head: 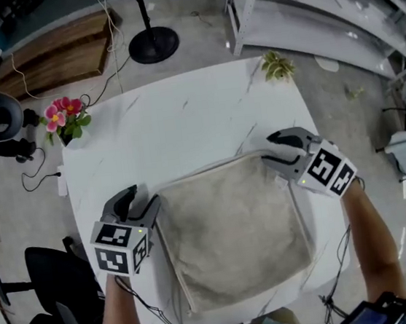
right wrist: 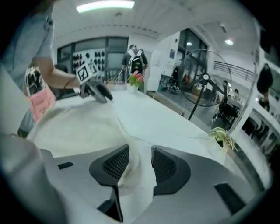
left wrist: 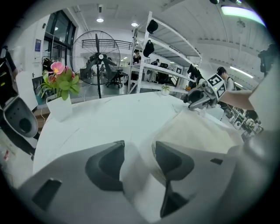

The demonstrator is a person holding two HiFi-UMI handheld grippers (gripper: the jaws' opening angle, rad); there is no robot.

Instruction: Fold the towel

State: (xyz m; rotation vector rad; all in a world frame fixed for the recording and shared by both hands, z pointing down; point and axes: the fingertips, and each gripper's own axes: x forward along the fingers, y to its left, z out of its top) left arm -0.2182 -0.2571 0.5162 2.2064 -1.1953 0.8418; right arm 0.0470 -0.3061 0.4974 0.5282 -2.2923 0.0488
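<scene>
A folded beige cloth towel [head: 233, 227] lies on the white marble table [head: 175, 117]. The left gripper [head: 143, 200] and right gripper [head: 267, 149] both stand open, a towel corner lying loose between the jaws of each

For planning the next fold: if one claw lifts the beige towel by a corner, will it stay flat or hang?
Probably floppy: the towel lies flat with wavy edges, so it would likely drape. Pushed, it may bunch or slide on the smooth table.
</scene>
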